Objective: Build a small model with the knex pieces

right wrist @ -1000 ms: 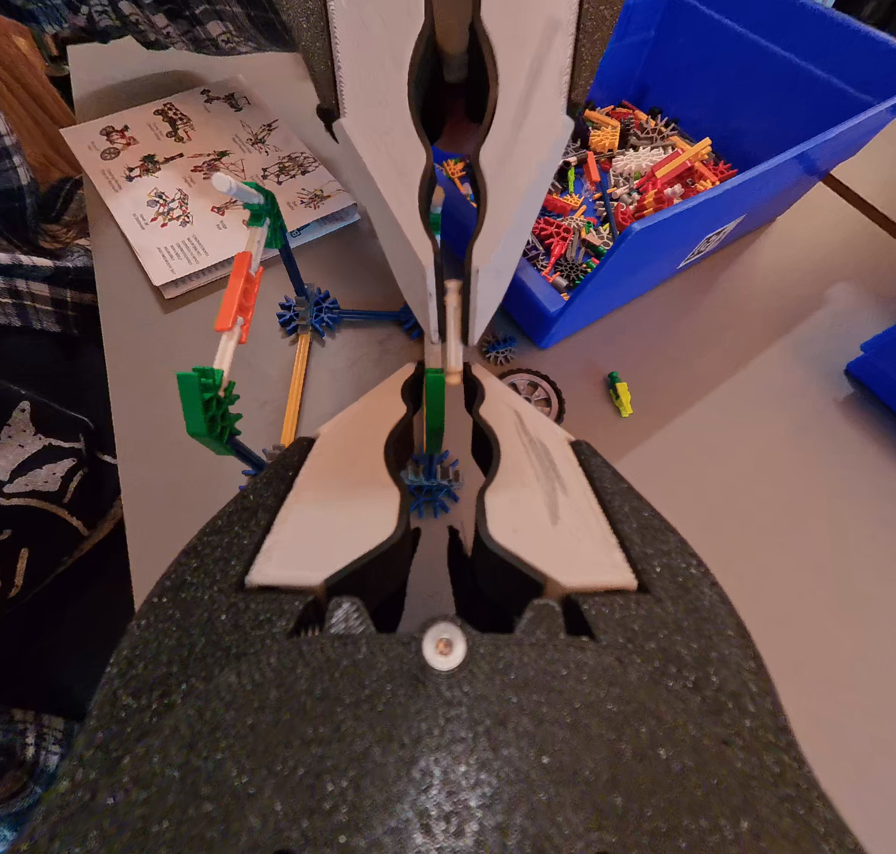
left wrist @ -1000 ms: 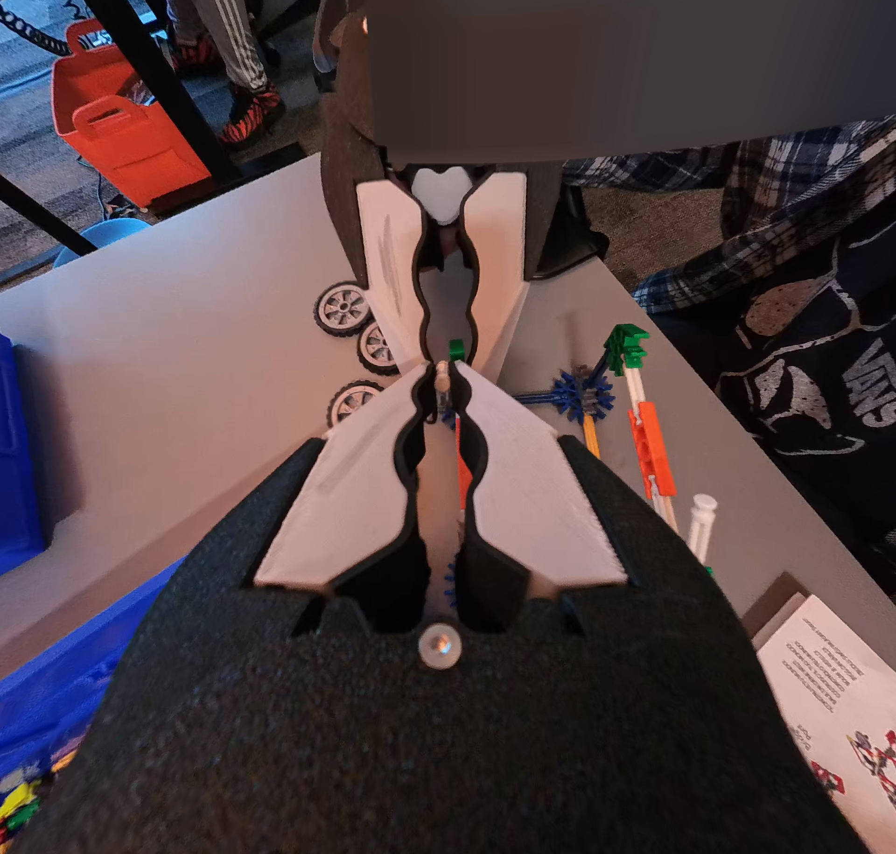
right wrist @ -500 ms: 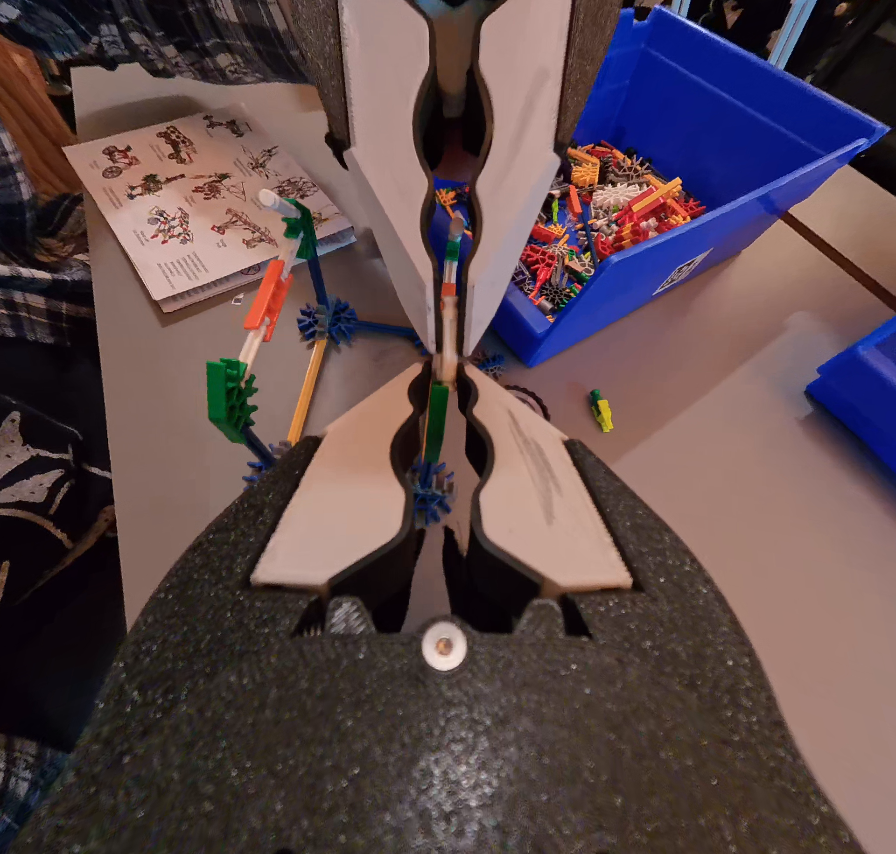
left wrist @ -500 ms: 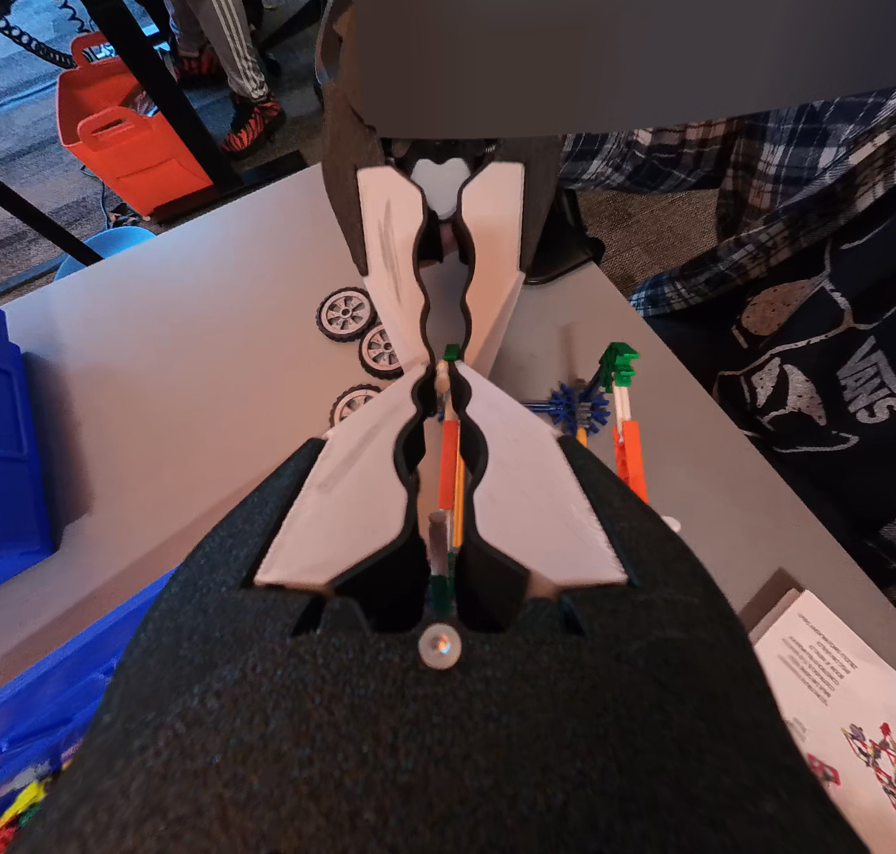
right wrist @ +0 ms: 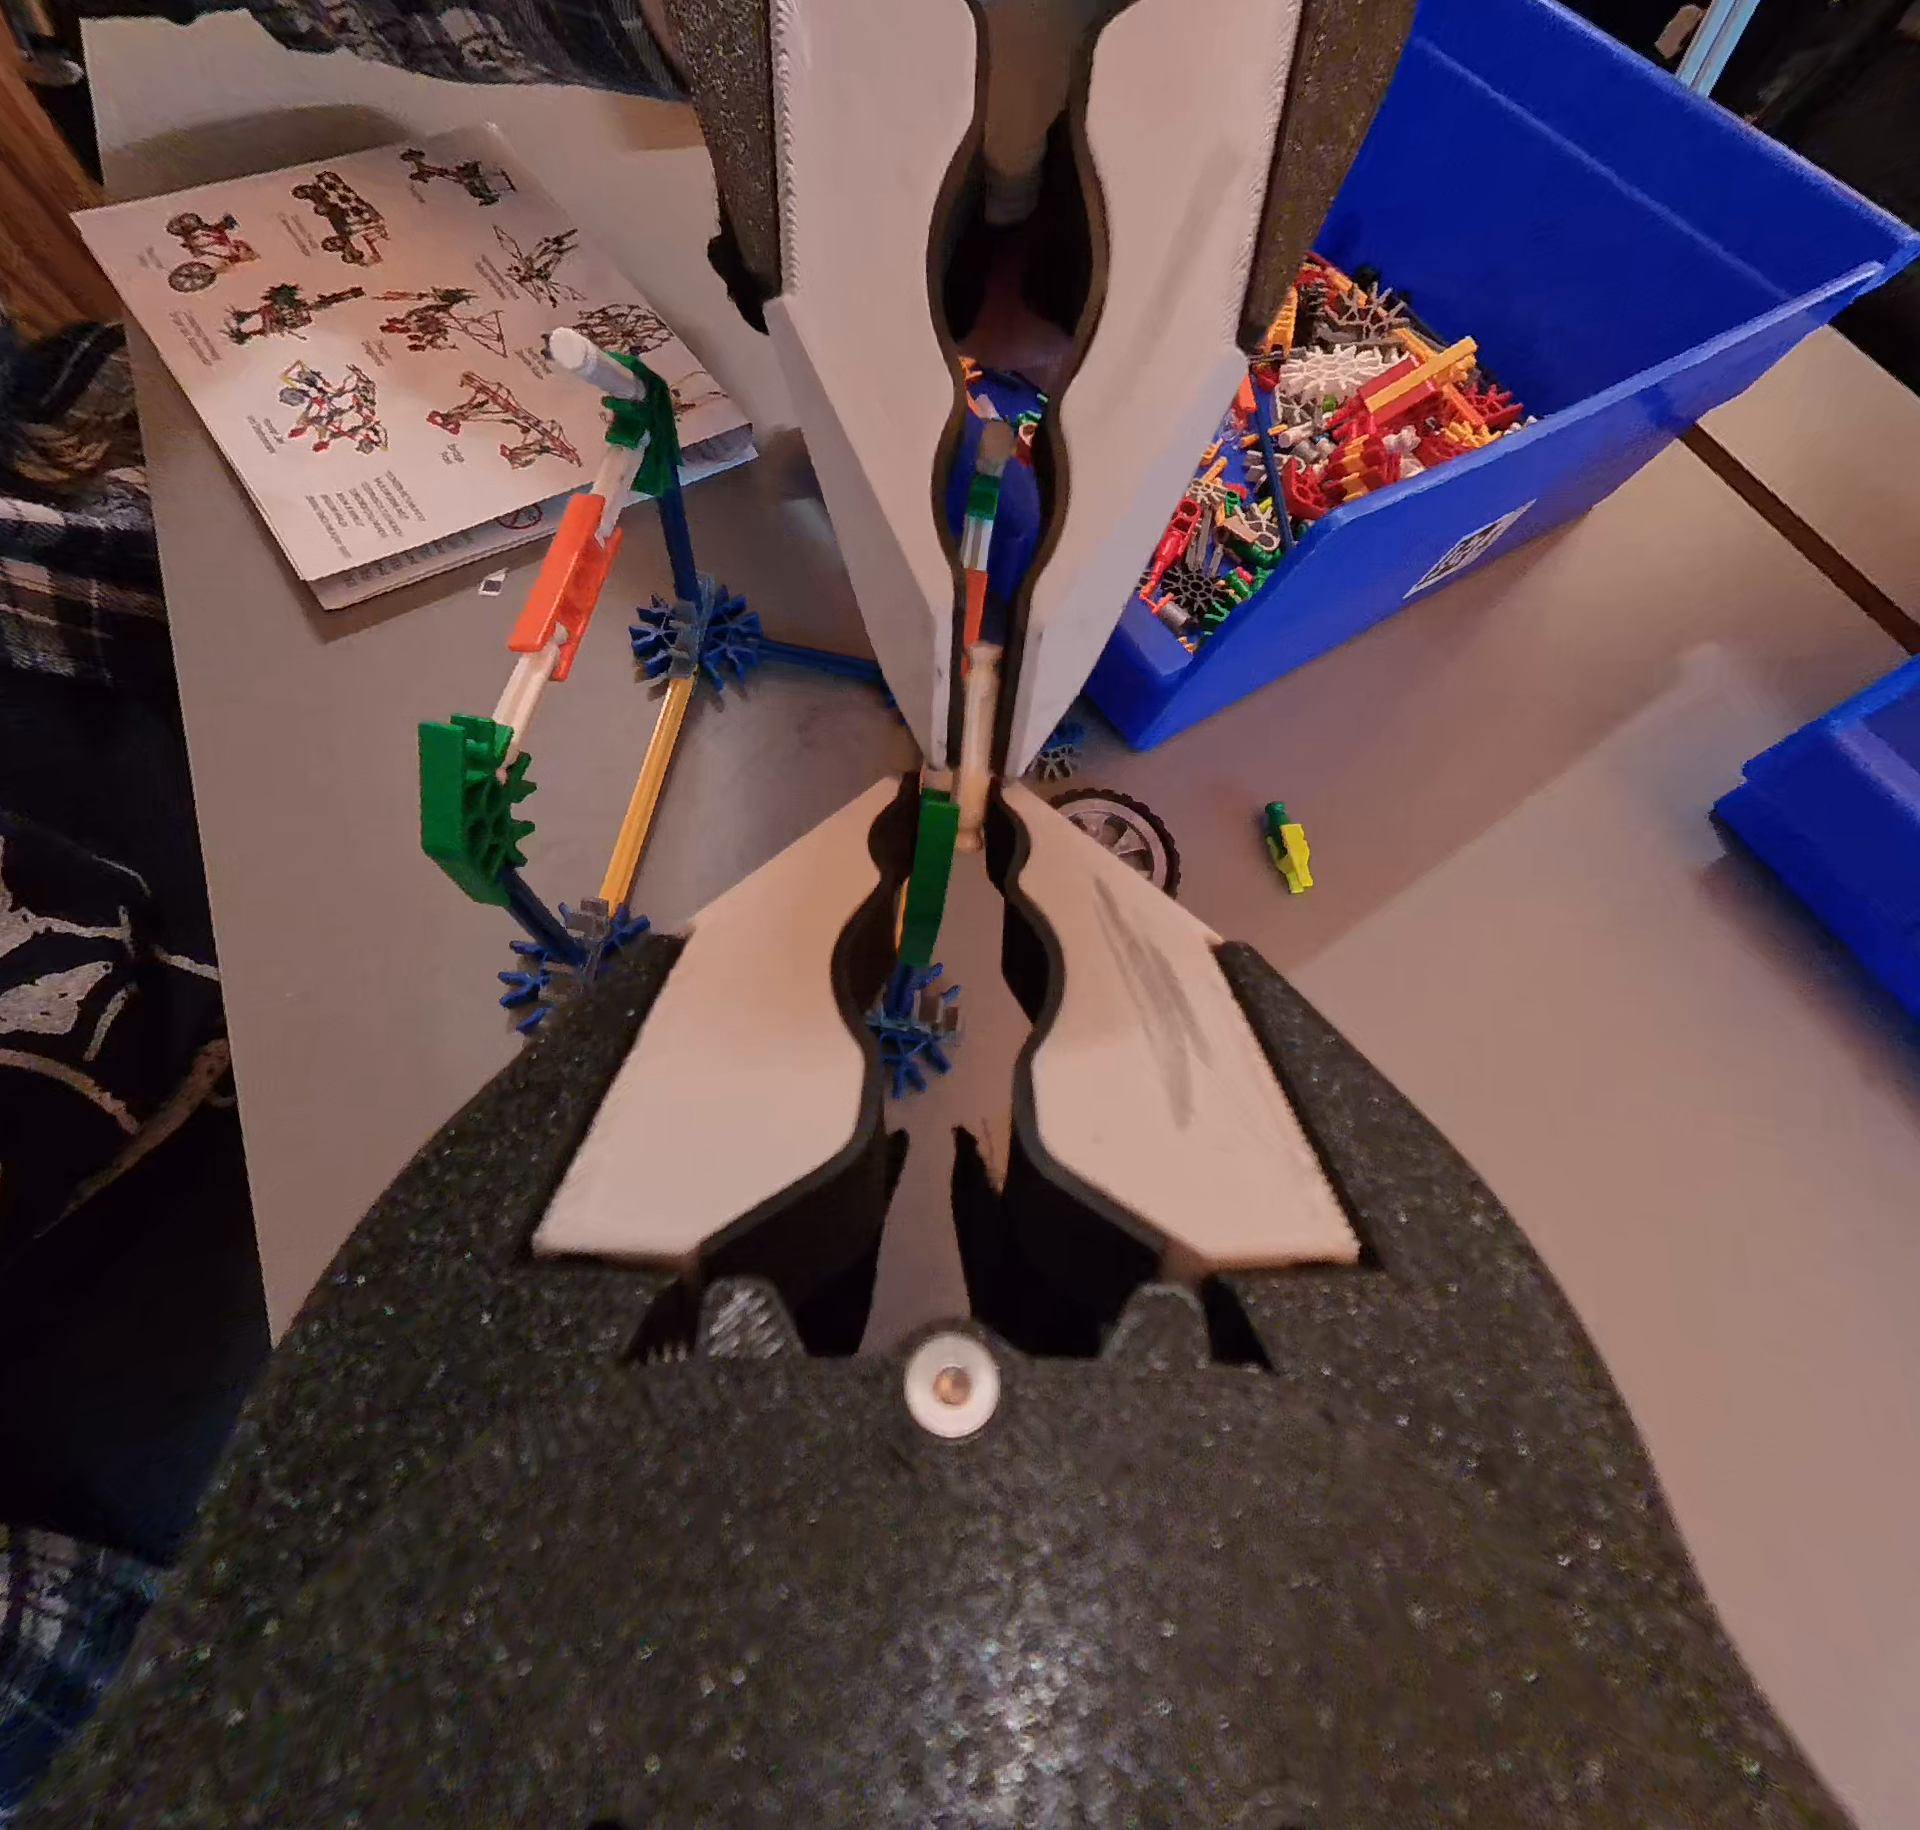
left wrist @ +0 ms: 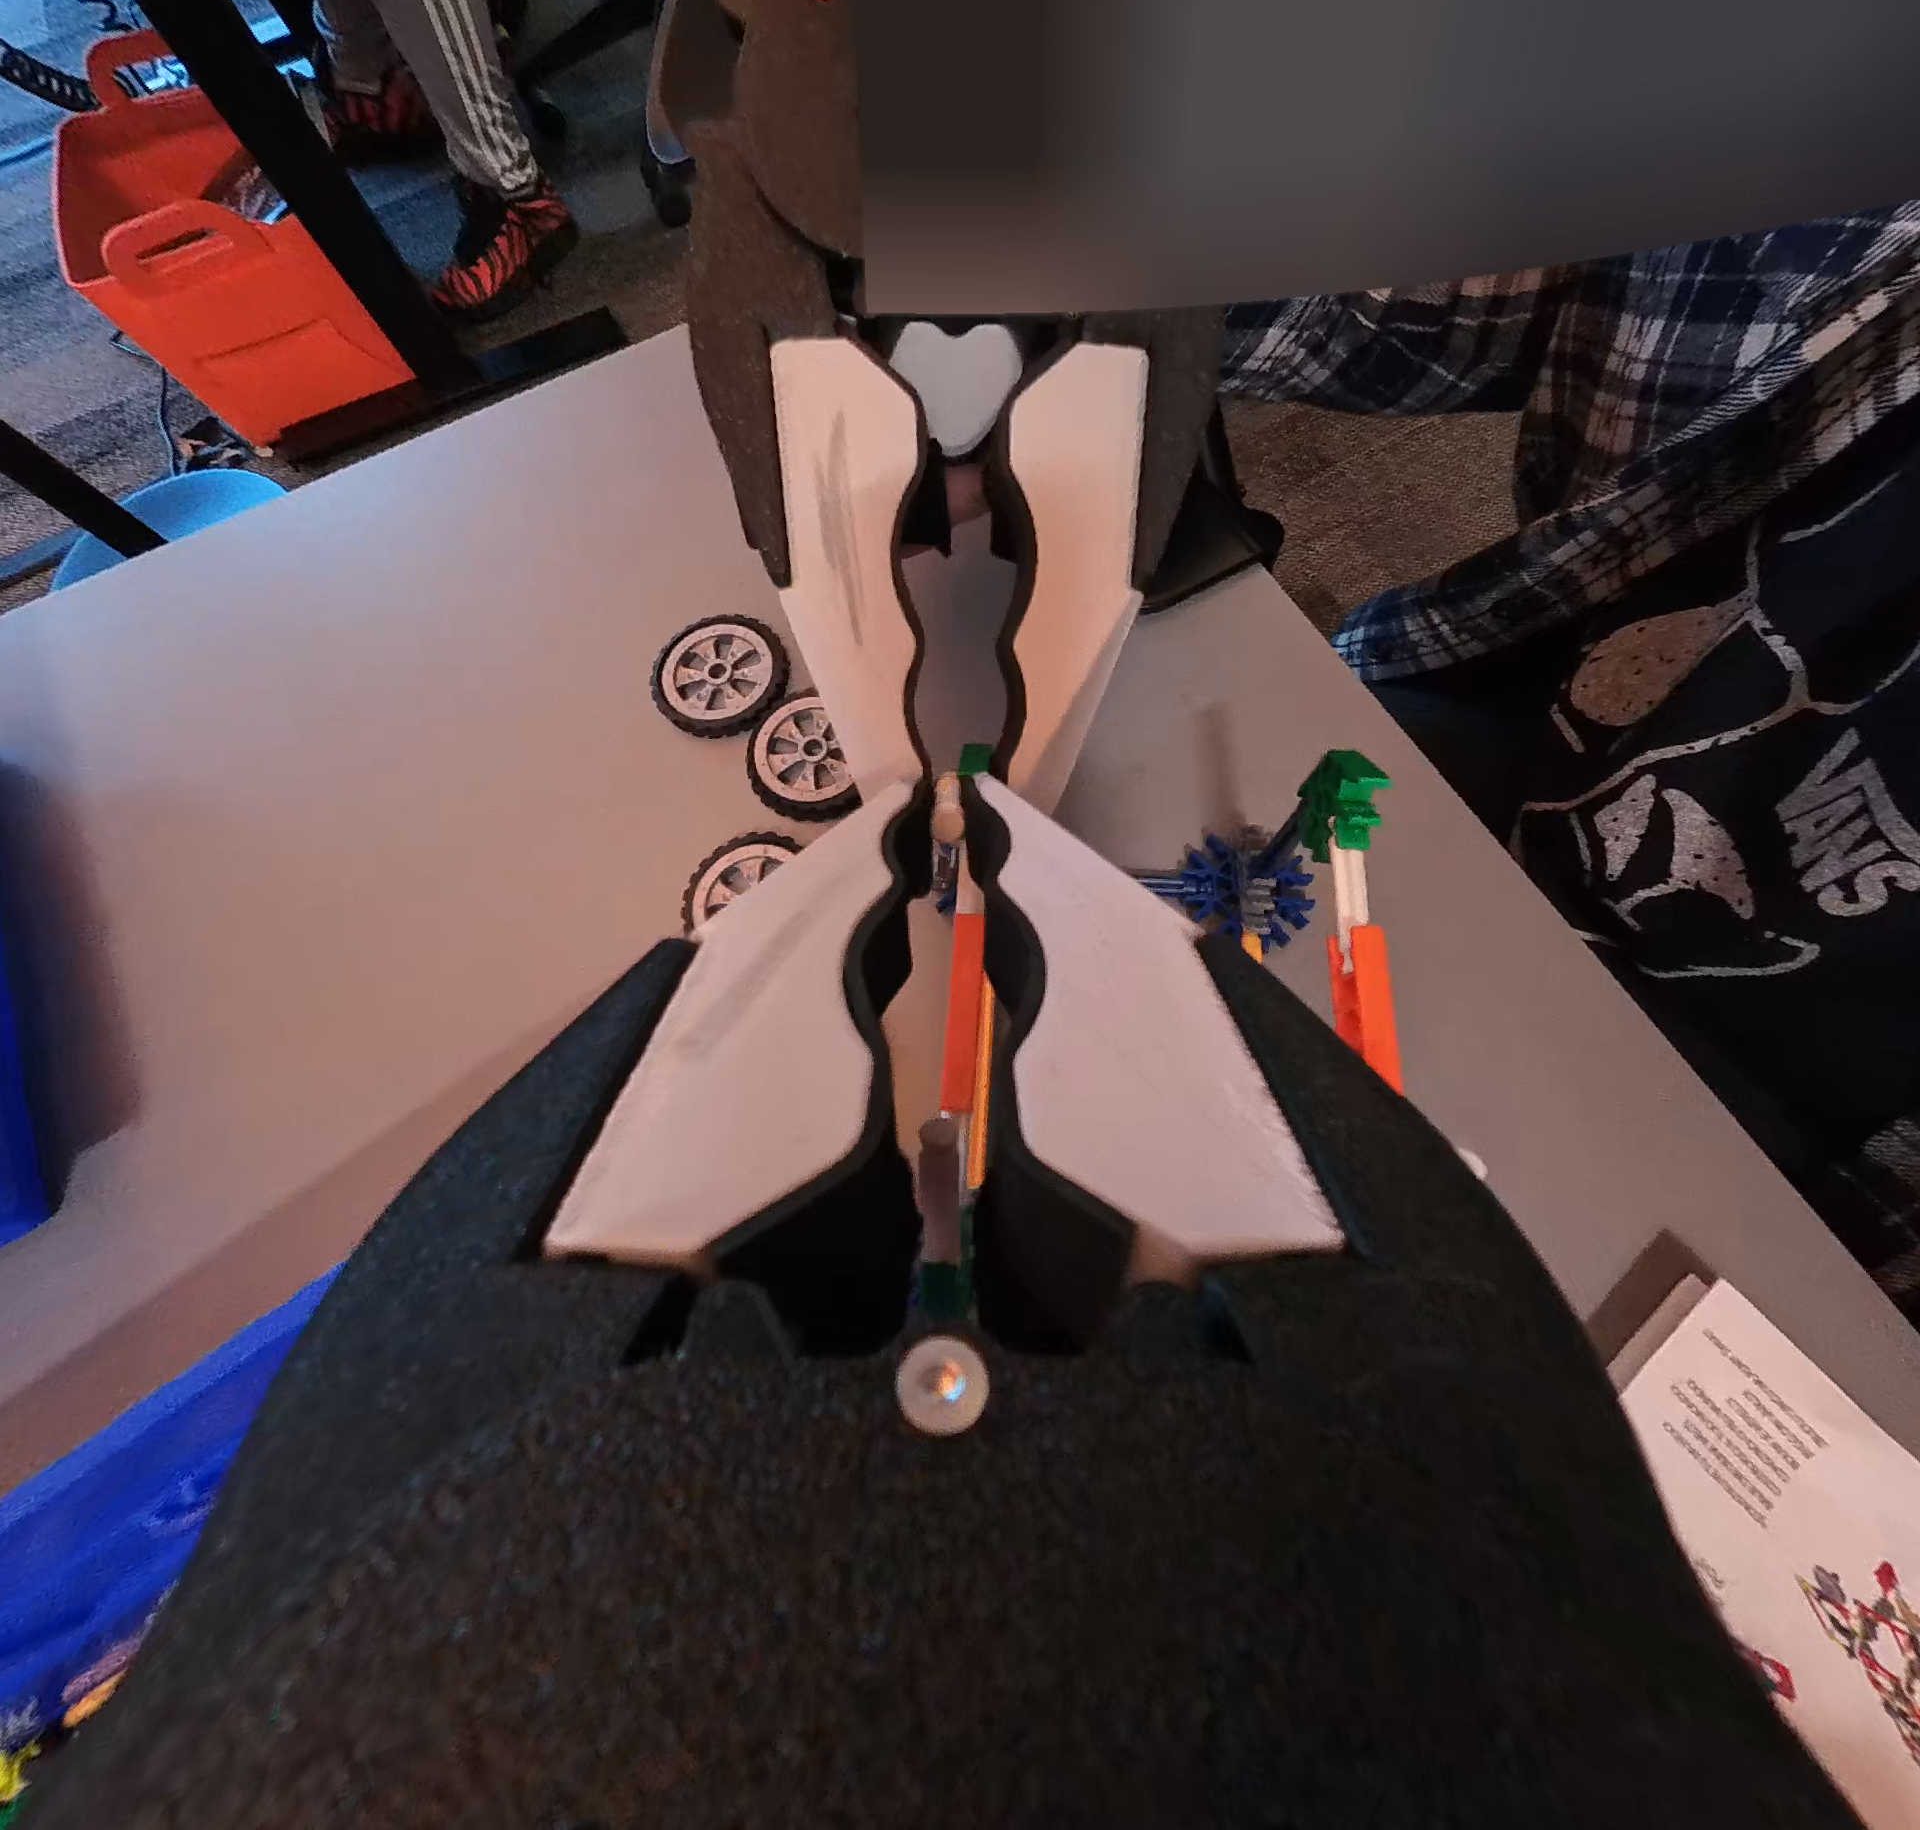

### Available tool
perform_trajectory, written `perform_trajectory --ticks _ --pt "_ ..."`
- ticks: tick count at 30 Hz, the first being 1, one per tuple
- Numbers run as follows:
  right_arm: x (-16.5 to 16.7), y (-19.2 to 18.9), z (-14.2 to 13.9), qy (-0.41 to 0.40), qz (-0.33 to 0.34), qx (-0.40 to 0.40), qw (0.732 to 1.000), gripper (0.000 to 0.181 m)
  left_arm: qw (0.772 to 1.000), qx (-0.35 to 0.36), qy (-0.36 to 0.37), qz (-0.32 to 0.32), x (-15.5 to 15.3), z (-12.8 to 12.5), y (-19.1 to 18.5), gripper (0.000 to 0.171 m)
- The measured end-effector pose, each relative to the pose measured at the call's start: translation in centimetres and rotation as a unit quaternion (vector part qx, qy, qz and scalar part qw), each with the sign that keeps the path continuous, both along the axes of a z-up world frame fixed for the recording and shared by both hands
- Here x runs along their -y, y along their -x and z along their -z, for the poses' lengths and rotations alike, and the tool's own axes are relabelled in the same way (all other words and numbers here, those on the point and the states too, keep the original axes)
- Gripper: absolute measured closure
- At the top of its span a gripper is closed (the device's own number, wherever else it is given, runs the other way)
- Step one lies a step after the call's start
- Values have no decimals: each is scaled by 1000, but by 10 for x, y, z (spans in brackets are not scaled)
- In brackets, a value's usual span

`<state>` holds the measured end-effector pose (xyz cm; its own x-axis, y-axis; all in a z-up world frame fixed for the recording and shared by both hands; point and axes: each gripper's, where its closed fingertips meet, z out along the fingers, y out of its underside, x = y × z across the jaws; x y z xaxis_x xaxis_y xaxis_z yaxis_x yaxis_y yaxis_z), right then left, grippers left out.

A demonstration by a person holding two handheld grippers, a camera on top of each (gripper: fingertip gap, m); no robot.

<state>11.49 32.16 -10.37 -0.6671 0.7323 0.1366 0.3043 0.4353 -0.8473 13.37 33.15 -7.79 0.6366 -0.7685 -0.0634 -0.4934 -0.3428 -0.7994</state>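
Note:
A rod-and-connector toy frame with blue star connectors (right wrist: 694, 632), yellow rods, green connectors (right wrist: 468, 804) and orange clips (right wrist: 566, 585) is held between both grippers above the grey table (right wrist: 1455, 1105). My left gripper (left wrist: 948, 793) is shut on the end of a white rod (left wrist: 948, 816), whose orange clip (left wrist: 961, 1001) runs back between its fingers. My right gripper (right wrist: 961, 793) is shut on a green connector (right wrist: 927, 876) at that rod's end. The grippers meet tip to tip: the right gripper (left wrist: 961, 757) faces the left camera and the left gripper (right wrist: 971, 741) faces the right camera.
A blue bin (right wrist: 1558, 326) of loose toy pieces stands behind the left gripper, with a second blue bin (right wrist: 1839, 824) to the right. Three grey wheels (left wrist: 717, 676), a small green-yellow piece (right wrist: 1286, 845) and an instruction booklet (right wrist: 364, 326) lie on the table. A person in a plaid shirt (left wrist: 1662, 533) is at the table's edge. About 12 centimetres separates my right fingertips from the small green-yellow piece (right wrist: 1286, 845).
The toy frame has swung, so the orange-clipped rod now lies along the gap between my left fingers. Both grippers stayed shut and tip to tip.

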Motion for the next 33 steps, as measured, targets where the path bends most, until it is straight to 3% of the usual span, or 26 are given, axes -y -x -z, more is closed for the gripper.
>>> perform_trajectory --ticks 33 --pt "0 4 -4 3 7 -15 1000 175 1000 14 15 9 4 -2 1 168"
